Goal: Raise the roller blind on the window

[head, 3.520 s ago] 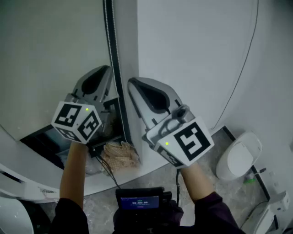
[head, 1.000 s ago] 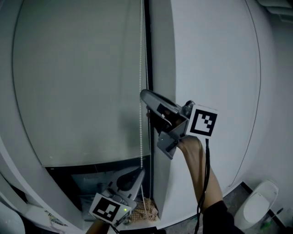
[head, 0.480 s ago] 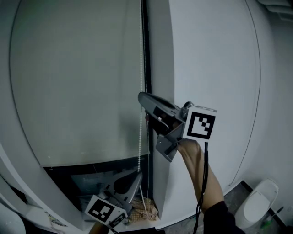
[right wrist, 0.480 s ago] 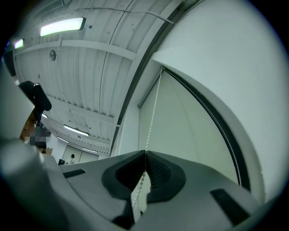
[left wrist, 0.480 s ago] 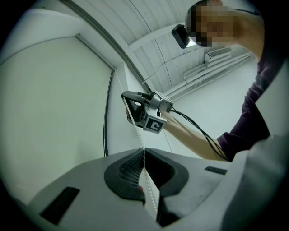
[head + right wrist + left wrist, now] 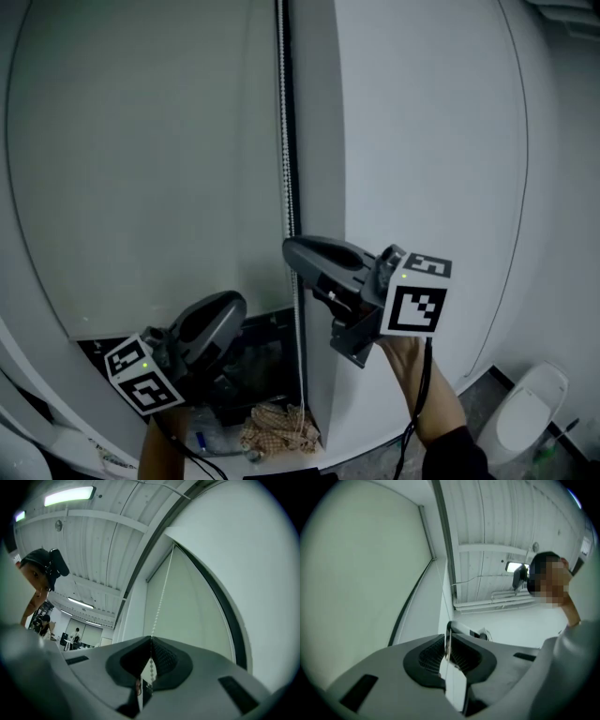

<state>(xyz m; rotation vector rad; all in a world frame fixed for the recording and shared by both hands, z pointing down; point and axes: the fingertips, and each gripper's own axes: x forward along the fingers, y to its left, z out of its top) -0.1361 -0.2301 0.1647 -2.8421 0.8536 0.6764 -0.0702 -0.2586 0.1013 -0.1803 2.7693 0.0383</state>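
- The blind (image 6: 159, 169) hangs over most of the window, left of the dark frame (image 6: 281, 56). Its bottom edge sits low, with a dark gap (image 6: 267, 342) open beneath it.
- The chain (image 6: 284, 141) drops along the blind's right edge, just beside the frame, and runs on down past the gap.
- The right gripper (image 6: 292, 251) reaches in from the right and meets the chain just above the blind's bottom edge. In the right gripper view its jaws are pressed together on the chain. Beads run up from the tips and more show in the slot below them.
- The left gripper (image 6: 232, 302) sits lower and to the left, pointing up at the blind's bottom edge. In the left gripper view its jaws are closed, with a thin pale strand of chain pinched at their seam. In the head view its tip looks a little left of the hanging chain.
- Each gripper carries a marker cube: the right cube (image 6: 414, 298) is near the wrist and the left cube (image 6: 141, 375) is at lower left.
- A tan netted bundle (image 6: 277, 429) lies below the gap, near the chain's lower end.
- A plain white wall (image 6: 422, 141) lies right of the frame, with a thin cable (image 6: 521, 187) curving down it.
- A white fixture (image 6: 530, 417) stands on the floor at lower right.
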